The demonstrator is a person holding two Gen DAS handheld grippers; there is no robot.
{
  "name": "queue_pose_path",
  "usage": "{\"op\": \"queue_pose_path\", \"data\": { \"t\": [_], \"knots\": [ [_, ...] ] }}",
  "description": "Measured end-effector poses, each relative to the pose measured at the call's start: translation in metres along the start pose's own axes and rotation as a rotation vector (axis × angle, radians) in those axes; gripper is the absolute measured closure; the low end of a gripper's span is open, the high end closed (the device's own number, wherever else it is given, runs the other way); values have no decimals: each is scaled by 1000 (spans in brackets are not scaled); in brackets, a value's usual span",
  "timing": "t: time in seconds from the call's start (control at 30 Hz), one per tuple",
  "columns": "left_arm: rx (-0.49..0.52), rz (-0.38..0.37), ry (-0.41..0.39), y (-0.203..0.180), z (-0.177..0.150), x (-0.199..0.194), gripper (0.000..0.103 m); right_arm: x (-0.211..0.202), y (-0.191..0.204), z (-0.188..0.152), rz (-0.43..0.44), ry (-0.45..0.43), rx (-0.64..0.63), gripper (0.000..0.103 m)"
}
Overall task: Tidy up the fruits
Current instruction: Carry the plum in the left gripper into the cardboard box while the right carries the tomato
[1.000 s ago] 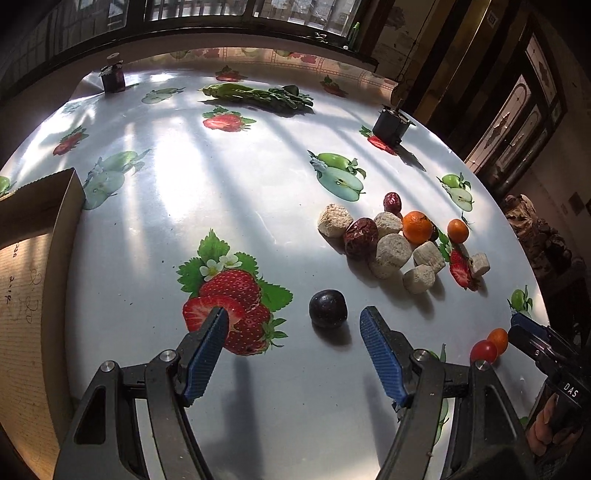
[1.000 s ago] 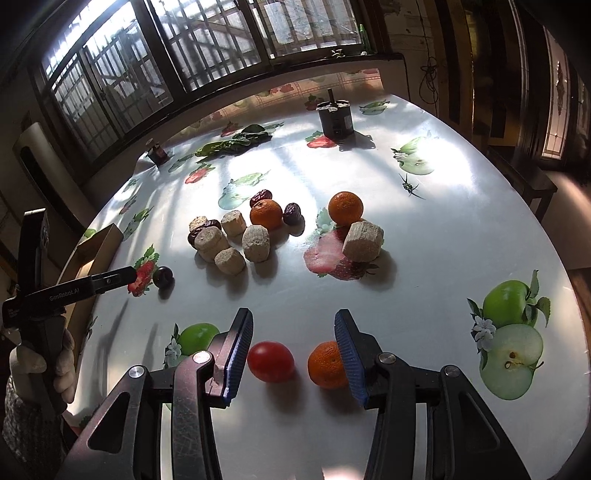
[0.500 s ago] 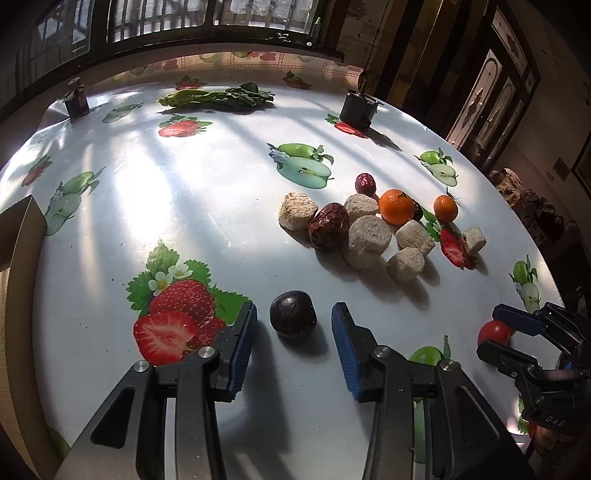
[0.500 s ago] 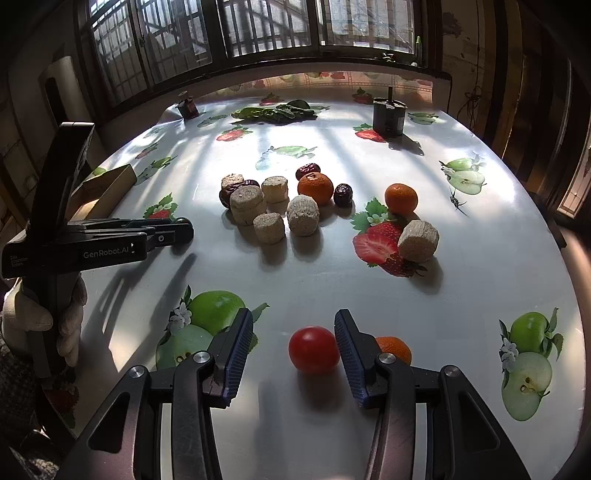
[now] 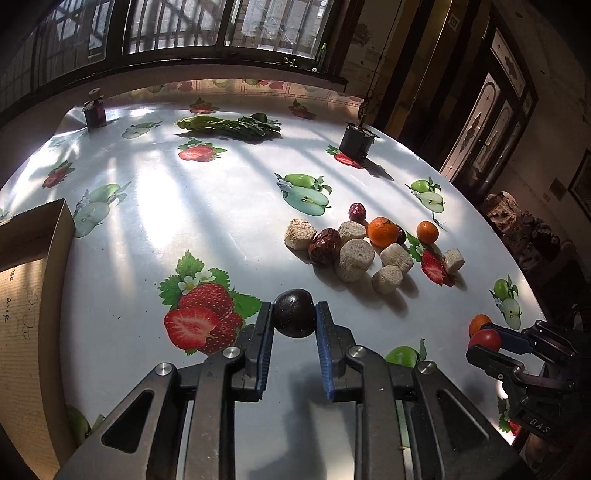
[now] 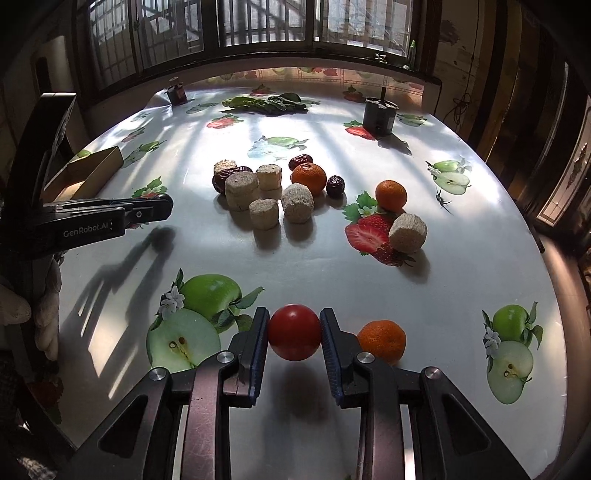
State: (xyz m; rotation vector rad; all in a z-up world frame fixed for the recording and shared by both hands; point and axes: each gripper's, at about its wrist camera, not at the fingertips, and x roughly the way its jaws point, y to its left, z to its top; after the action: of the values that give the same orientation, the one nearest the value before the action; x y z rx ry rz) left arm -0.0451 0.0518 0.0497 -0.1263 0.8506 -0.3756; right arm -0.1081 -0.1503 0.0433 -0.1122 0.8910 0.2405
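While both grippers reach low over the table (image 6: 480, 258), each is clamped on fruit.
Left gripper (image 5: 294, 325) pinches one dark plum (image 5: 294, 313), right gripper (image 6: 294, 334) one red tomato (image 6: 294, 331); three oranges (image 6: 381, 340) loose.

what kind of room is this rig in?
Probably a home dining room, not a lab. A round table with a fruit-print tablecloth stands under barred windows, with a dark wooden glass-panelled door to one side and leafy greens on the table.
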Motion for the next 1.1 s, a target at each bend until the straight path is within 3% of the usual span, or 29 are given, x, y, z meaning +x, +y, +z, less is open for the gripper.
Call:
{"op": "queue_pose_path", "data": {
  "t": [0.27,0.4,0.53,0.67,0.77,0.93,1.1],
  "knots": [
    [-130,-80,-224,48,11,-158,82,-63,75,57,186,-173,-98,73],
    [-142,25,-314,85,30,-225,81,-94,119,105,339,-264,-106,73],
    [-139,208,-327,135,72,-262,81,-126,157,170,422,-380,-107,73],
    [-154,339,-264,190,107,-246,81,-126,198,234,484,-401,-94,73],
    [-191,380,-199,226,107,-213,81,-85,235,256,468,-333,-108,73],
    [-287,340,-47,276,81,-134,81,27,291,242,436,-111,-151,73],
    [-374,310,87,309,59,-68,82,118,318,212,396,61,-176,73]
  ]
}}
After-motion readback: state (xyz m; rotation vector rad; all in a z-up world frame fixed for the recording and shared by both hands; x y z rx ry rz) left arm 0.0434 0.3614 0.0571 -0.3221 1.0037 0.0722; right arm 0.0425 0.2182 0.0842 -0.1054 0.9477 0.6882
